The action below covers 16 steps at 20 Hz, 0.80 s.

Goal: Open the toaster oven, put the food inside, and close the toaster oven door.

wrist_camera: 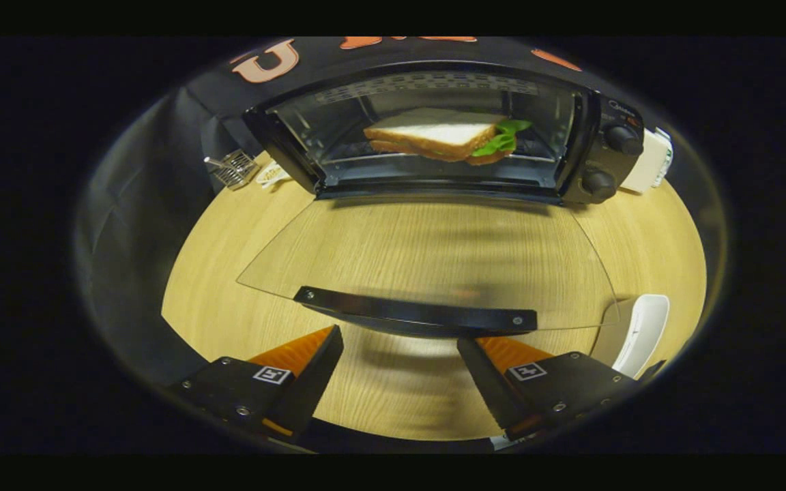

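Observation:
A black toaster oven (591, 146) stands at the back of the wooden table, its glass door (434, 252) folded down flat toward me. Inside on the rack lies a sandwich (437, 136) of white bread with green lettuce sticking out on its right. The door's black handle bar (413, 312) runs just ahead of my fingertips. My gripper (400, 351) is open, one finger on each side below the handle, with nothing between them.
A white dish (638, 334) sits on the table right of the door, beside my right finger. A small wire rack (233, 168) and a pale object lie left of the oven. A white box (652, 160) stands behind the oven's knobs.

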Each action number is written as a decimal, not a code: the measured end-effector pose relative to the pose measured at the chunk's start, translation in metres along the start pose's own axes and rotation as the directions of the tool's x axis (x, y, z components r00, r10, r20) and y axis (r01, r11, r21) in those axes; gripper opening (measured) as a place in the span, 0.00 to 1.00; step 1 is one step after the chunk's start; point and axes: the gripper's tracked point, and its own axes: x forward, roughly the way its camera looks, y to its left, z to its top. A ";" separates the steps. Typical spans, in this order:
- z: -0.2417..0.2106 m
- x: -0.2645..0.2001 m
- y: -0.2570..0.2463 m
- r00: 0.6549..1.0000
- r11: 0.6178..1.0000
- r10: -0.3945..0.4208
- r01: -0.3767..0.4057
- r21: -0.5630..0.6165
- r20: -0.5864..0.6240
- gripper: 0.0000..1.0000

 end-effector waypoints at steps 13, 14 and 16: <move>0.156 -0.049 -0.026 0.943 0.995 -0.081 0.055 0.088 0.324 0.99; 0.167 -0.052 -0.029 0.937 0.994 -0.087 0.057 0.098 0.338 0.99; 0.168 -0.047 -0.029 0.947 0.994 -0.086 0.062 0.089 0.309 0.99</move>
